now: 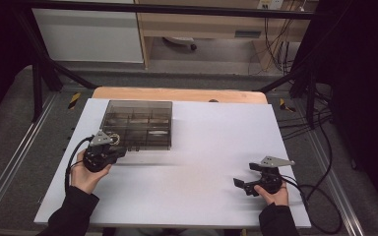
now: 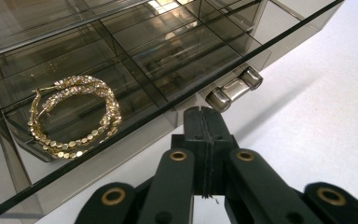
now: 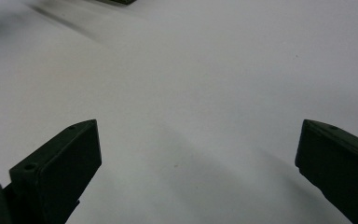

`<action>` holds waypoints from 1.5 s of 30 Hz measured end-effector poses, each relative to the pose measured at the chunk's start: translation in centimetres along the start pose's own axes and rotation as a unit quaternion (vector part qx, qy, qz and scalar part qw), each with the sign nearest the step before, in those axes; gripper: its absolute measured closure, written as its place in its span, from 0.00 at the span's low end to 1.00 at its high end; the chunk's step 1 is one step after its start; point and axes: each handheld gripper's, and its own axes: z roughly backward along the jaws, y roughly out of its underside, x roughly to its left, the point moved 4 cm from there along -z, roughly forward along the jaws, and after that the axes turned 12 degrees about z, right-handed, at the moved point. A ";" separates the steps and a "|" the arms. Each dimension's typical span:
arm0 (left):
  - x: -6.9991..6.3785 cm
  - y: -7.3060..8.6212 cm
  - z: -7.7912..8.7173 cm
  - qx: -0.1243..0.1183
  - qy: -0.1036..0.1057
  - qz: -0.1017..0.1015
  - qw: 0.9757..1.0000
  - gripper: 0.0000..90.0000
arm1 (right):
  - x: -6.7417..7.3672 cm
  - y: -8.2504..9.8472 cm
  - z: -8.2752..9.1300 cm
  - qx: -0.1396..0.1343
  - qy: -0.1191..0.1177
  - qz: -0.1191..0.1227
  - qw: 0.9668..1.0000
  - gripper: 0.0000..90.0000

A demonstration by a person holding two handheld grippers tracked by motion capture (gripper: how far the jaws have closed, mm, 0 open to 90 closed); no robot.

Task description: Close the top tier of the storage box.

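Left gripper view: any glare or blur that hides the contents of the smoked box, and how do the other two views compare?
Left gripper view: sharp, glare on the box lid, gold hoop earrings still readable. Right gripper view: soft, with faint shadows on the white table. High view: dim, dark surroundings, box contents murky.

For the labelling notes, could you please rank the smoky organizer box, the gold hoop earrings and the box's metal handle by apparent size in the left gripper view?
1. Organizer box
2. Gold hoop earrings
3. Metal handle
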 end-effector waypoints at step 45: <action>1.1 -1.2 -1.6 -0.014 -0.013 0.006 1.000 1.00 | 0.0 0.0 0.0 -0.001 -0.001 0.000 1.000 0.01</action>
